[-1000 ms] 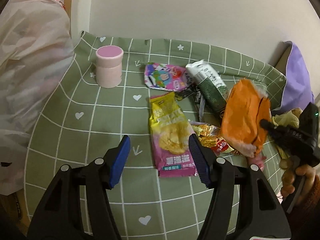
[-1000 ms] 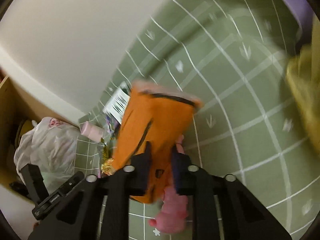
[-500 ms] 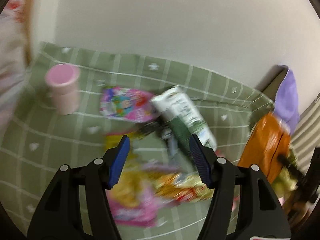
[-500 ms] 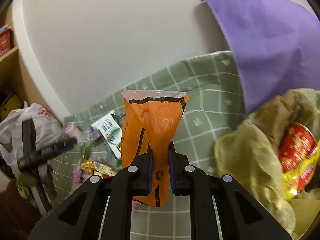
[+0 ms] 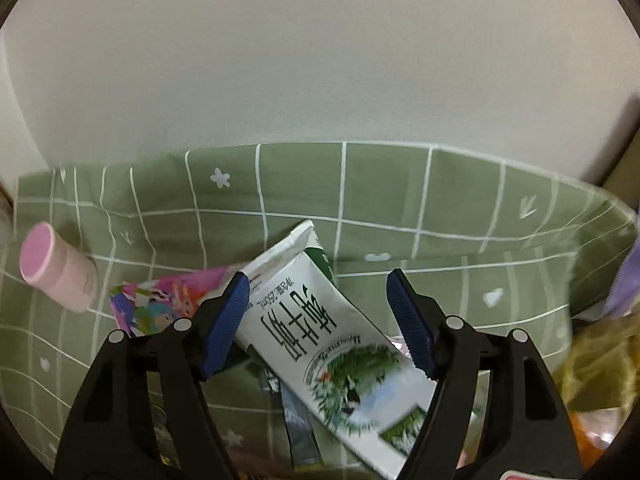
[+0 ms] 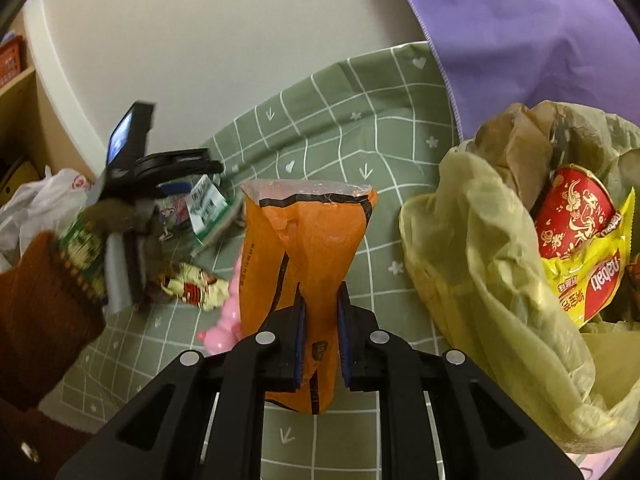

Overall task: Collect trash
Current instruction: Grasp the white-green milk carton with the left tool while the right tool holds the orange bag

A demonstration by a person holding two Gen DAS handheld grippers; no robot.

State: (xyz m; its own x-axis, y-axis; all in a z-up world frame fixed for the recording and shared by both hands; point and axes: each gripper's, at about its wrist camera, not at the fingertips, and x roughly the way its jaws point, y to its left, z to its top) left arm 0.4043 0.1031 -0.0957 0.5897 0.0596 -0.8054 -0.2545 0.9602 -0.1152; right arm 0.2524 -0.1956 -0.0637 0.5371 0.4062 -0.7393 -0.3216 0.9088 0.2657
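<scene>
A white-and-green milk carton (image 5: 320, 332) lies flat on the green checked cloth (image 5: 440, 192). My left gripper (image 5: 316, 280) straddles the carton's top end; its blue pads stand apart from it and the jaws are opening. The right wrist view shows the same gripper (image 6: 196, 178) over the carton (image 6: 206, 204), held by a hand in a brown sleeve. My right gripper (image 6: 320, 300) is shut on the lower part of an orange snack bag (image 6: 308, 232), which hangs upright above the cloth. Just right of it sits an open yellow-green trash bag (image 6: 472, 272).
The trash bag holds a red noodle cup (image 6: 572, 216) and a yellow wrapper (image 6: 592, 280). A pink cup (image 5: 56, 272), a pink cartoon wrapper (image 5: 160, 304), a gold wrapper (image 6: 192, 284) and a pink toy (image 6: 224, 320) lie on the cloth. Purple fabric (image 6: 520, 40) hangs behind.
My left gripper moved away from the yellow-pink snack packet to the milk carton, and its jaws widened. My right gripper carried the orange bag up and right, closer to the trash bag.
</scene>
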